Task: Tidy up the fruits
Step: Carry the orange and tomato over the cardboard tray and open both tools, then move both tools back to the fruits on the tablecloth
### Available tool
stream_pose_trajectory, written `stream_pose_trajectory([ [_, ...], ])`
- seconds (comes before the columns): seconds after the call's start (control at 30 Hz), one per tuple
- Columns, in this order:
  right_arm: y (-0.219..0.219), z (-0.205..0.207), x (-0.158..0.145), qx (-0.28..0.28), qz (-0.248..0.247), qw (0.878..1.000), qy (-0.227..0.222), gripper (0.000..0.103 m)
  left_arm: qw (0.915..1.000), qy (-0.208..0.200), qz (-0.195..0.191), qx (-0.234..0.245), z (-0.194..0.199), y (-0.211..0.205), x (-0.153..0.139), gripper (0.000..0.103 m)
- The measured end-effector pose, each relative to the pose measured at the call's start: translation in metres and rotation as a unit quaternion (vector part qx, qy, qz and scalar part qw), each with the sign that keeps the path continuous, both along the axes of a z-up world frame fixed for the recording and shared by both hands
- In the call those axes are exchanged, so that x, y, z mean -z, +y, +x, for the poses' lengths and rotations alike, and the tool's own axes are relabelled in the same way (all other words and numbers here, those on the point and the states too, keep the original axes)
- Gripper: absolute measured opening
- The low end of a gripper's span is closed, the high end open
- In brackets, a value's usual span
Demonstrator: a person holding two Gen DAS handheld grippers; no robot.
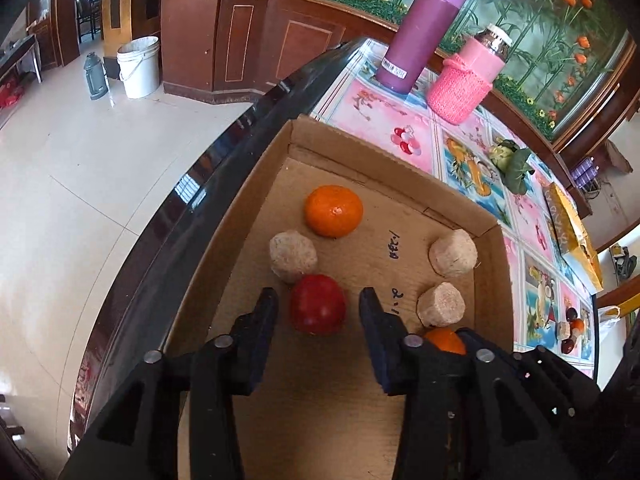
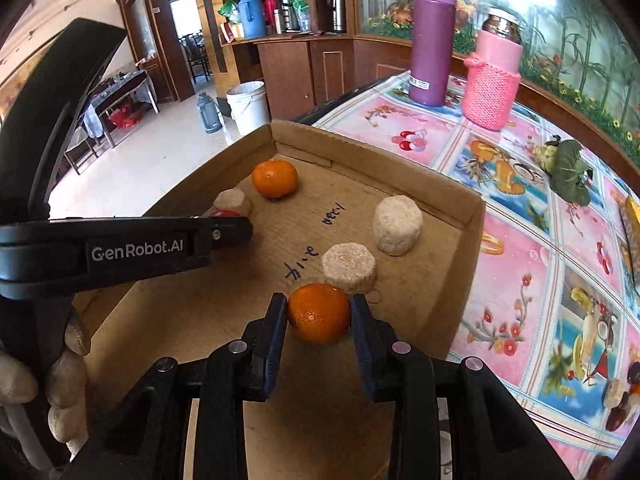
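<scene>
Over the cardboard tray, left wrist view: the left gripper hangs with its jaws spread wide, a finger on each side of the red fruit, touching neither as far as can be seen.
Tray contents: the cardboard tray holds a mandarin toward its far corner, a pale beige puck touching the red fruit on its far side, and two more pale pucks nearer the tray's right wall.
Half-hidden: a second mandarin peeks out behind the gripper's right finger.
Beyond the tray: a purple flask and a pink knitted bottle cover stand on the flowered tablecloth.

Right wrist view: the right gripper is closed on the near mandarin, both pads pressed to its sides, just this side of a pale puck.
Tray floor: whether the mandarin is lifted or resting cannot be told.
Other gripper: it reaches in from the tray's left wall, hiding most of the red fruit.

Step in hand: picking, I judge; one fruit gripped, one framed.
Next move: squeeze squarely on the red fruit without nudging the touching puck, then lift both clear of the tray walls.
</scene>
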State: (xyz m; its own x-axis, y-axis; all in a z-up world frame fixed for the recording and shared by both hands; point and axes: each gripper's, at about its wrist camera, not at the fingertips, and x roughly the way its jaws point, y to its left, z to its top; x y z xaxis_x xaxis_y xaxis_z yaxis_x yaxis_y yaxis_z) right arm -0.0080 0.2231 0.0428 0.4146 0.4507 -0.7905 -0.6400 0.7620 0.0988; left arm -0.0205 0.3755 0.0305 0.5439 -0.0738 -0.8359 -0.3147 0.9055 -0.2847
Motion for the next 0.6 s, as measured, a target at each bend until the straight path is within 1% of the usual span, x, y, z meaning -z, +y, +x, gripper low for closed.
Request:
stream_pose_trajectory([
  [0.07, -0.001, -0.001, -0.003, -0.001, 0.005, 1.0, -0.004, 0.041, 0.9999, -0.013, 0.001, -0.003, -0.007, 0.0, -0.008, 0.051],
  [0.13, -0.003, -0.004, -0.009, 0.001, 0.011, 1.0, -0.011, 0.043, 0.9997, -0.02, 0.011, -0.012, -0.014, -0.001, -0.017, 0.064],
  [0.17, -0.006, -0.006, -0.013, 0.002, 0.015, 1.0, -0.015, 0.045, 0.9992, -0.028, 0.021, -0.02, -0.021, -0.002, -0.024, 0.068],
  [0.23, -0.017, -0.012, -0.024, 0.007, 0.027, 0.999, -0.024, 0.051, 0.9973, -0.049, 0.038, -0.04, -0.033, -0.003, -0.036, 0.078],
  [0.3, -0.03, -0.019, -0.034, 0.022, 0.032, 0.999, -0.037, 0.061, 0.9941, -0.088, 0.032, -0.053, -0.051, -0.007, -0.046, 0.08],
  [0.37, -0.05, -0.026, -0.042, 0.04, 0.043, 0.997, -0.043, 0.067, 0.9915, -0.116, 0.011, -0.059, -0.069, -0.015, -0.05, 0.08],
  [0.4, -0.061, -0.029, -0.044, 0.052, 0.047, 0.997, -0.044, 0.069, 0.9913, -0.117, 0.003, -0.06, -0.074, -0.02, -0.05, 0.08],
  [0.43, -0.071, -0.032, -0.046, 0.063, 0.048, 0.996, -0.044, 0.07, 0.9926, -0.109, -0.003, -0.053, -0.077, -0.027, -0.049, 0.08],
  [0.47, -0.082, -0.036, -0.047, 0.072, 0.051, 0.995, -0.045, 0.07, 0.9941, -0.1, -0.013, -0.041, -0.08, -0.037, -0.047, 0.08],
  [0.53, -0.108, -0.043, -0.048, 0.095, 0.06, 0.993, -0.041, 0.07, 0.9949, -0.095, -0.026, -0.019, -0.088, -0.059, -0.045, 0.08],
  [0.6, -0.133, -0.049, -0.047, 0.117, 0.067, 0.99, -0.038, 0.071, 0.9953, -0.096, -0.01, -0.003, -0.093, -0.082, -0.049, 0.08],
])
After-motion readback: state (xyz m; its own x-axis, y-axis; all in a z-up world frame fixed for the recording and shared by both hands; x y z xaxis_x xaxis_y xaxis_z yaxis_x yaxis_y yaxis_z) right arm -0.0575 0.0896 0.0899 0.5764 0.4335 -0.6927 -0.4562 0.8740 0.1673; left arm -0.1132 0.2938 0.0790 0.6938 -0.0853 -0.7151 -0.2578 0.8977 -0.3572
